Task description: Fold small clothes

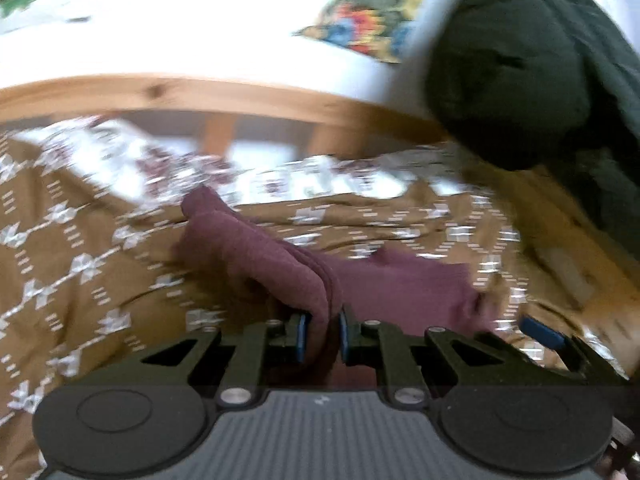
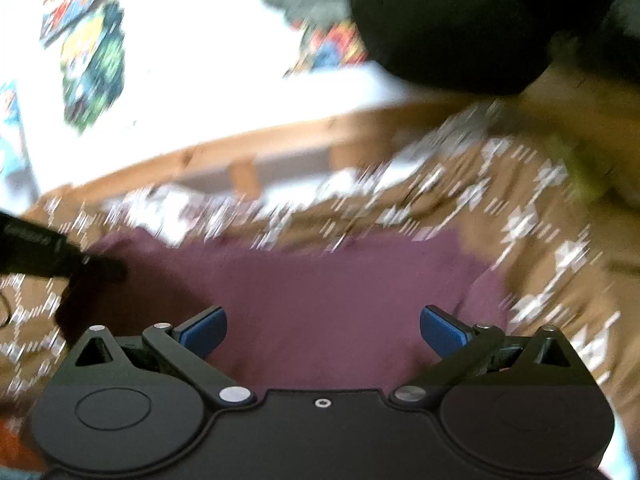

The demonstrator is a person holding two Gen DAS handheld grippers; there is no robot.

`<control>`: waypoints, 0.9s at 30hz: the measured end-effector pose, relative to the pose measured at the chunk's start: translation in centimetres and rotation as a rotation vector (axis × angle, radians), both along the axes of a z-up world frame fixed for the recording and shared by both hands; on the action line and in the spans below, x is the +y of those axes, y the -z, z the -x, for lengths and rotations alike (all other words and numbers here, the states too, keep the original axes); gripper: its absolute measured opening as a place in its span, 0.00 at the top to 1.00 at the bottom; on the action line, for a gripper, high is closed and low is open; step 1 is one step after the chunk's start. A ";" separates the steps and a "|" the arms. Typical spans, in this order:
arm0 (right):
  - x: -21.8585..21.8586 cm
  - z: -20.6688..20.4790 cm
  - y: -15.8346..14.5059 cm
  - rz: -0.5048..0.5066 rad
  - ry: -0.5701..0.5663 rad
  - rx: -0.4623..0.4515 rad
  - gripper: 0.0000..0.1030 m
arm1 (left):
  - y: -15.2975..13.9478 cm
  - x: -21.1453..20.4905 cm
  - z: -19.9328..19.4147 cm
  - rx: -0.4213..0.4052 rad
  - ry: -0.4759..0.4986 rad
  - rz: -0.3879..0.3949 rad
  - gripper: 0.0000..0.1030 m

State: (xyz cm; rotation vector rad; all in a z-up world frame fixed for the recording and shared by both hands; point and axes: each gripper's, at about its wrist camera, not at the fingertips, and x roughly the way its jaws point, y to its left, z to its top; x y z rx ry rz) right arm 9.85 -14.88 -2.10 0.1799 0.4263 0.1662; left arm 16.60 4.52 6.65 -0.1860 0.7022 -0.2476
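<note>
Maroon cloth (image 1: 280, 264) — a small knit garment — lies on a tan bedspread (image 1: 80, 248) patterned with white diamonds and dashes. Measured from that garment, the left gripper (image 1: 322, 336) sits at its near edge: the blue pads (image 1: 301, 336) have come together on a raised fold of the fabric, which bunches up between them and trails away across the spread. The rest of the garment spreads flat just to the right of the pinched fold.

From the right wrist view, the same maroon cloth (image 2: 340, 280) fills the middle ground, and the right gripper (image 2: 323, 332) hovers over its near edge with its blue fingertips (image 2: 204, 328) spread wide apart, nothing between them; the picture is badly smeared, so whether they brush the fabric cannot be told. At the garment's left edge a dark shape (image 2: 60, 260) reaches in — probably the other gripper, though the blur leaves that unsure.

Beyond the garment, at the far side of the spread, a strip of white fabric with a dark floral print (image 1: 168, 160) lies crumpled, and behind it runs a pale wooden rail (image 1: 200, 94) with short uprights. Past the rail is a white surface (image 1: 180, 20) with bright multicoloured patches. Up and to the right of the garment a large dark green bundle (image 1: 512, 76) of fabric looms.
</note>
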 end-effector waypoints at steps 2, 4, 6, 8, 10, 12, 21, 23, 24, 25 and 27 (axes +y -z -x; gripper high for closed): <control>-1.5 -0.4 -0.6 0.017 0.053 -0.024 0.01 | -0.4 -2.3 0.0 -0.004 0.048 -0.009 0.84; -3.4 -0.8 -0.8 0.024 0.112 -0.030 0.01 | -0.2 -4.9 -0.3 0.000 0.098 -0.025 0.84; -5.4 -1.1 -1.0 0.014 0.177 -0.030 0.01 | 0.3 -7.2 -0.6 0.013 0.141 -0.047 0.84; -7.3 -1.1 -1.1 -0.003 0.247 -0.039 0.01 | 1.2 -9.4 -0.7 0.029 0.170 -0.080 0.84; -9.0 -1.1 -1.1 -0.022 0.293 -0.046 0.01 | 2.2 -10.9 -0.9 0.049 0.191 -0.110 0.84; -10.2 -1.4 -1.0 -0.036 0.319 -0.039 0.01 | 3.2 -11.6 -0.8 0.071 0.202 -0.121 0.84; -10.0 -2.0 0.1 -0.053 0.223 -0.010 0.01 | 4.9 -12.2 0.4 0.100 0.233 -0.128 0.65; -9.4 -2.4 0.4 -0.059 0.183 -0.004 0.01 | 4.8 -12.3 0.8 0.102 0.250 -0.119 0.55; -9.2 -2.3 0.4 -0.059 0.171 -0.003 0.01 | 4.7 -12.3 1.1 0.101 0.257 -0.118 0.48; -8.9 -2.3 0.4 -0.057 0.164 -0.004 0.01 | 4.6 -12.3 1.3 0.097 0.264 -0.115 0.41; -8.8 -2.3 0.4 -0.056 0.151 -0.009 0.01 | 4.2 -12.0 1.9 0.081 0.271 -0.100 0.29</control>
